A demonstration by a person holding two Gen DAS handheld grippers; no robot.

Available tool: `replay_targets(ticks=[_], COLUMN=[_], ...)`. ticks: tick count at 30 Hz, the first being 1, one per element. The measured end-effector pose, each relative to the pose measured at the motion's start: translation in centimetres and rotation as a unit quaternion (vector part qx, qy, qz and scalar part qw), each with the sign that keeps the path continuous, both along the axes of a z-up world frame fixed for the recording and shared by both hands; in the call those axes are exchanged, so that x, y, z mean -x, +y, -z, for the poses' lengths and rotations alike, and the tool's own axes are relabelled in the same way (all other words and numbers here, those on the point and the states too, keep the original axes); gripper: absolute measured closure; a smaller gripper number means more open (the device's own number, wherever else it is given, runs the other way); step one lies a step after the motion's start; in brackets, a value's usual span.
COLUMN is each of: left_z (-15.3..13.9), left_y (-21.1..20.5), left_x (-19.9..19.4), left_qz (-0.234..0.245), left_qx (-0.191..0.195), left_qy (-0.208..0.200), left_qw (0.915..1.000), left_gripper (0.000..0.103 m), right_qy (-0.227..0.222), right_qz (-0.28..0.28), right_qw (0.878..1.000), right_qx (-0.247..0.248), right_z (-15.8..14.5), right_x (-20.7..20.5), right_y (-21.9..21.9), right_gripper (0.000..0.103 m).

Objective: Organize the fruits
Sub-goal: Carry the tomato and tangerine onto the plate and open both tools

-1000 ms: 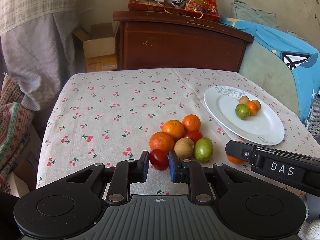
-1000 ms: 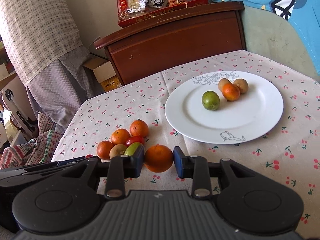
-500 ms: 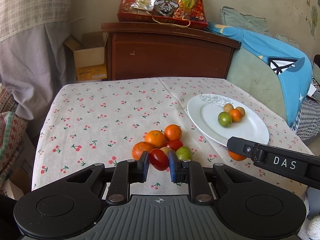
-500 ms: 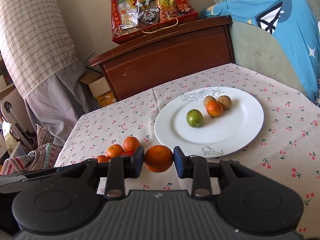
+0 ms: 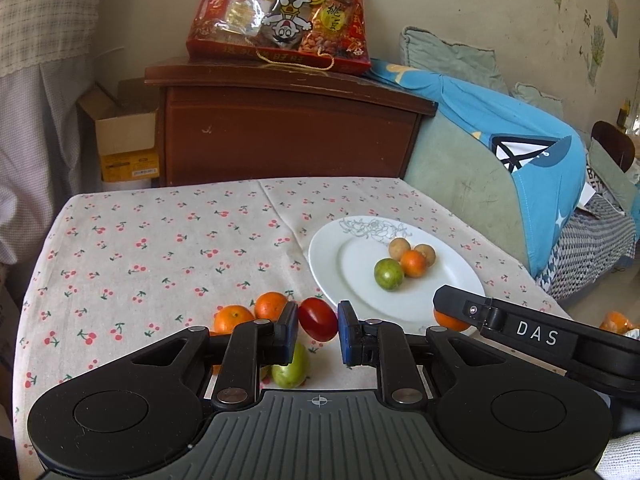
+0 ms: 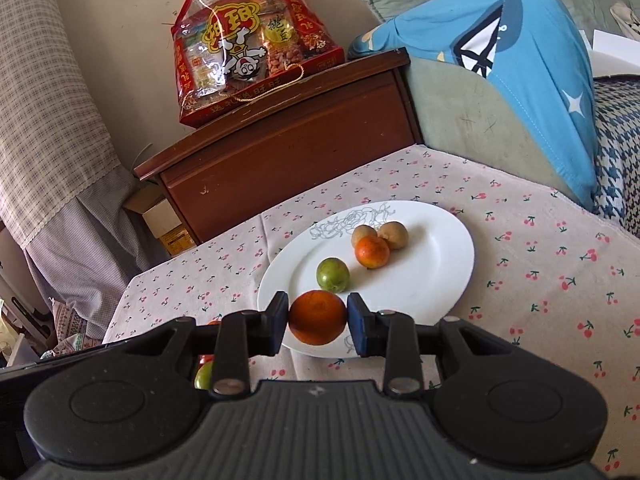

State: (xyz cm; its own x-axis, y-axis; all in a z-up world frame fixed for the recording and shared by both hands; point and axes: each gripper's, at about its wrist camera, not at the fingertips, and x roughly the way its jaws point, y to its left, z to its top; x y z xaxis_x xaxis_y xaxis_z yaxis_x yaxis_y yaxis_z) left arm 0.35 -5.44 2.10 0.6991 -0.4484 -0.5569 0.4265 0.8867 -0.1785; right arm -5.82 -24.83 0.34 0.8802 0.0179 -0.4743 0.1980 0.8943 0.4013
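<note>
"DAS" is printed in white on the right gripper (image 5: 452, 318) at the lower right of the left wrist frame. Large yellow Chinese characters are seen on the red snack bag (image 5: 280, 16) at top centre, not legibly. A red tomato (image 5: 318, 319) is pinched between the left gripper (image 5: 318, 330) fingers at centre frame. In the right wrist view an orange (image 6: 318, 317) is clamped between the right gripper's fingers, before the near rim of the white plate (image 6: 448, 280).

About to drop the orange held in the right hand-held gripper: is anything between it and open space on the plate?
Nothing visible blocks it. The orange already hangs over the plate's near rim; the green fruit lies just beyond it, with bare plate to the right.
</note>
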Motion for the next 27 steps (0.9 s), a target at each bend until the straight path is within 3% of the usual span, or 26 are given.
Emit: replay_targets(ticks=[10, 27], left_z=[0.6, 2.8], left_y=[-3.0, -5.8], left_x=[-2.3, -4.9], left_qz=[0.031, 0.043], left_qx=[0.005, 0.005], left_qy=[0.005, 0.033], left_qw=[0.9995, 0.9985], left_gripper=[0.084, 0.082], right_qy=[0.006, 0.025], right_qz=[0.027, 0.061], right_qw=[0.999, 0.997], right_qx=[-0.021, -0.041], right_z=[0.8, 2.4], right_x=[-0.8, -2.0], right_y=[-1.5, -2.8], right_gripper=[0.071, 0.068])
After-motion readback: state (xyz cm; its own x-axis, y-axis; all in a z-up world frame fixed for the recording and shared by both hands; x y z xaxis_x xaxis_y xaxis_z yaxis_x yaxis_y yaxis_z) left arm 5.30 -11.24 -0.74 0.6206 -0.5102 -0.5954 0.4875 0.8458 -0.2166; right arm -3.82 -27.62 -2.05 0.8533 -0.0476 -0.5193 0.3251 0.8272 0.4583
